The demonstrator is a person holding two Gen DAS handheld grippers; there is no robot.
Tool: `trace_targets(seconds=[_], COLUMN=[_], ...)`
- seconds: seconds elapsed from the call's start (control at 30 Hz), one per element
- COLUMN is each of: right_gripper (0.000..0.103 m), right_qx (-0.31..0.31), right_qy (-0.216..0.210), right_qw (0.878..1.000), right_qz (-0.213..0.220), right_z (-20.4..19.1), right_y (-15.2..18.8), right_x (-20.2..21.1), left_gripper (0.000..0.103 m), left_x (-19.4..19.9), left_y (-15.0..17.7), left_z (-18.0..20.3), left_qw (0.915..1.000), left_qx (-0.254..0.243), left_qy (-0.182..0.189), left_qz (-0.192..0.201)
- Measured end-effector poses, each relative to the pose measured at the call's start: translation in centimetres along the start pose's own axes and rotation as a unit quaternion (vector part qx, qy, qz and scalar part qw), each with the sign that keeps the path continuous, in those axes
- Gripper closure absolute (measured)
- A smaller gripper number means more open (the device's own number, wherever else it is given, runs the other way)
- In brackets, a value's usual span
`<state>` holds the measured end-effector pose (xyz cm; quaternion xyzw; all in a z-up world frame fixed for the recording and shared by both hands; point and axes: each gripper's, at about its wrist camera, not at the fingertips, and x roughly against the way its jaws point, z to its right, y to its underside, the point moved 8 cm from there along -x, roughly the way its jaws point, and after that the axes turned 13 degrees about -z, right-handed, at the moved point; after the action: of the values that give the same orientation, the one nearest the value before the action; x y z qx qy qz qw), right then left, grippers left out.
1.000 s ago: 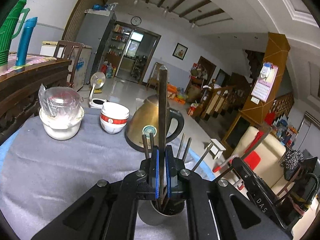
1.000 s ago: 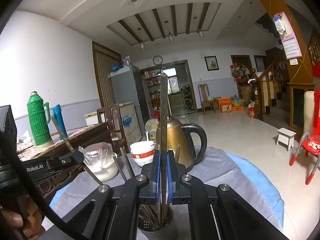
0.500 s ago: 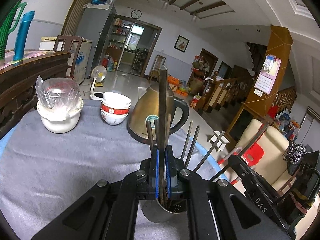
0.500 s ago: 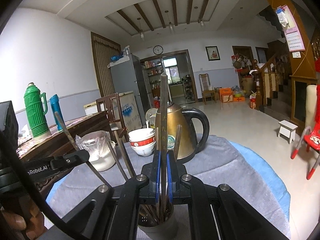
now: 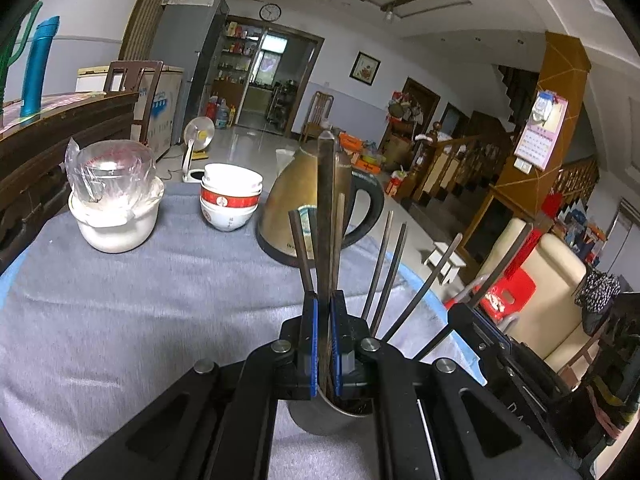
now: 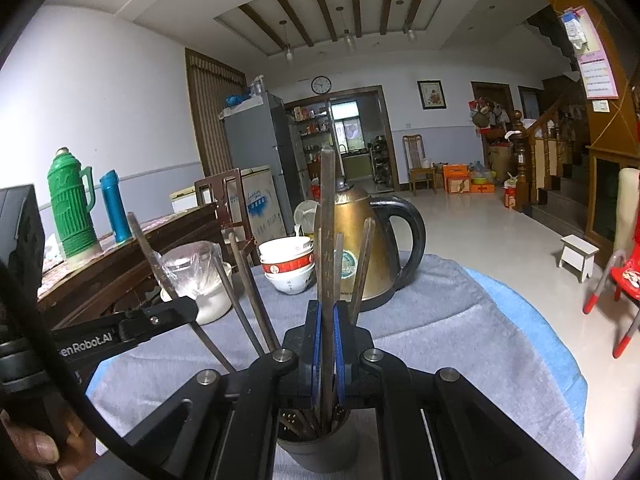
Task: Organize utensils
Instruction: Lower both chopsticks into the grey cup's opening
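Observation:
My left gripper (image 5: 325, 308) is shut on a dark chopstick (image 5: 326, 208) that stands upright, its lower end inside a metal cup (image 5: 320, 416) just below the fingers. My right gripper (image 6: 325, 316) is shut on another dark chopstick (image 6: 326, 224), also upright with its lower end in the same cup (image 6: 316, 452). Several more chopsticks (image 5: 384, 272) lean out of the cup. In the right wrist view the left gripper (image 6: 160, 312) shows at the left, beside leaning chopsticks (image 6: 244, 292). In the left wrist view the right gripper's body (image 5: 504, 344) shows at the right.
On the grey cloth (image 5: 140, 304) stand a brass kettle (image 5: 296, 204), stacked red-and-white bowls (image 5: 230, 196) and a white pot with a plastic-wrapped jar (image 5: 114, 192). A wooden table (image 6: 120, 256) with green and blue flasks is at the left. The table edge drops off to the right.
Both grippers have sunk lower with their chopsticks, whose lower ends have gone deeper into the cup. The cup and the table things look larger and nearer.

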<state>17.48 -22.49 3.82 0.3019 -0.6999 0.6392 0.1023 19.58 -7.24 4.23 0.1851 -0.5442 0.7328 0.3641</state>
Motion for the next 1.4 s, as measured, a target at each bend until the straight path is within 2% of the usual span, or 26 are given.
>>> trace_targets(seconds=[0.63,1.4], right_gripper=[0.097,0.097], right_qx=[0.015,0.017], right_qy=[0.014,0.014], right_qw=[0.999,0.999], right_qz=[-0.031,-0.049], right_z=[-0.2,-0.3], right_y=[1.3,1.9], right_x=[-1.3,-2.2], left_gripper=[0.097,0.097], left_x=[-1.2,-2.3], left_y=[0.9,1.3], left_z=[0.7,0.8], left_qw=[0.9992,0.9984], left_qx=[-0.01,-0.014], left_qy=[-0.012,-0.017], left_qz=[-0.035,-0.053])
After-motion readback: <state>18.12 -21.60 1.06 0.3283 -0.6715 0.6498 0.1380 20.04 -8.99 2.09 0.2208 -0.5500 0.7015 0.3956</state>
